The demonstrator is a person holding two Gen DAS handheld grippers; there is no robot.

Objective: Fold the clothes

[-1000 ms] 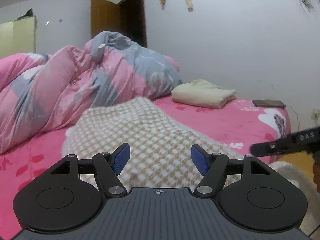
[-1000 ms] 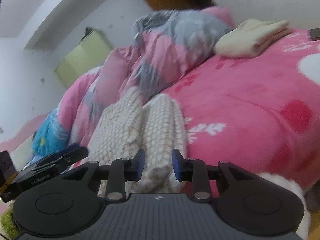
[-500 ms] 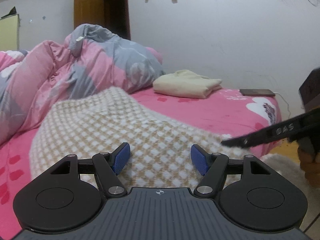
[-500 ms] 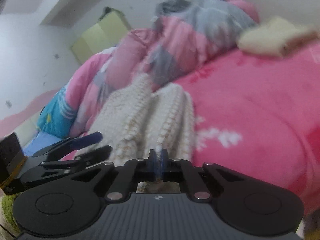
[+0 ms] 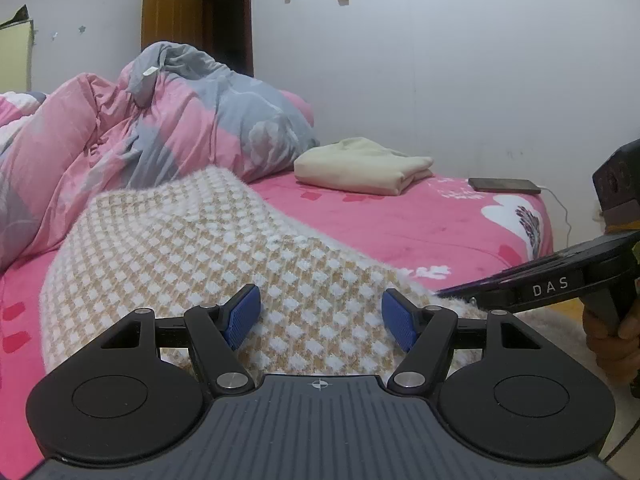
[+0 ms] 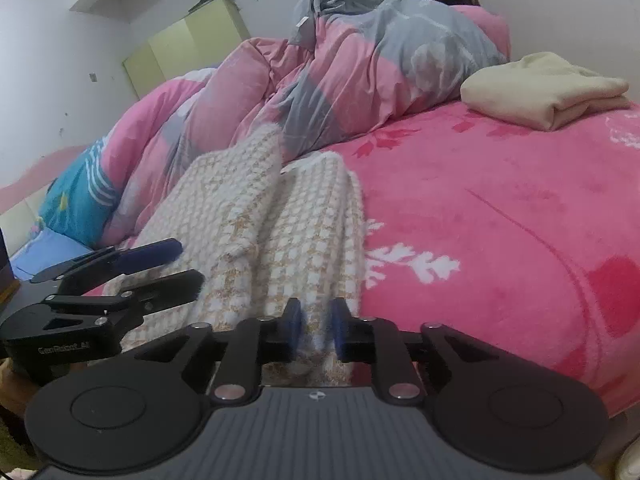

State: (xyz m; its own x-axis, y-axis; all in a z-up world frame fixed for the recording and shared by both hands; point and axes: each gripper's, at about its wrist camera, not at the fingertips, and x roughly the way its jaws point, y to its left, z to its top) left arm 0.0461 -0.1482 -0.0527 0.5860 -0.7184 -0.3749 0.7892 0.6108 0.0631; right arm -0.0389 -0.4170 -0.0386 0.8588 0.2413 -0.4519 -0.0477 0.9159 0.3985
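Pink bedsheet [image 5: 420, 220] bears a checked knit [image 5: 200, 248], against white walls [image 5: 460, 60].

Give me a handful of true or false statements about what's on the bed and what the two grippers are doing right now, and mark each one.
1. A folded cream garment lies on the pink sheet. True.
2. The left gripper is clamped shut. False: its jaws stand wide apart over the checked sweater, pinching nothing.
3. A phone lies near the far corner of the bed. True.
4. The sweater is plain blue. False: it is tan and white checked.
5. The right gripper hangs over bare sheet. False: the sweater's edge sits between its jaws, which have just been opening.
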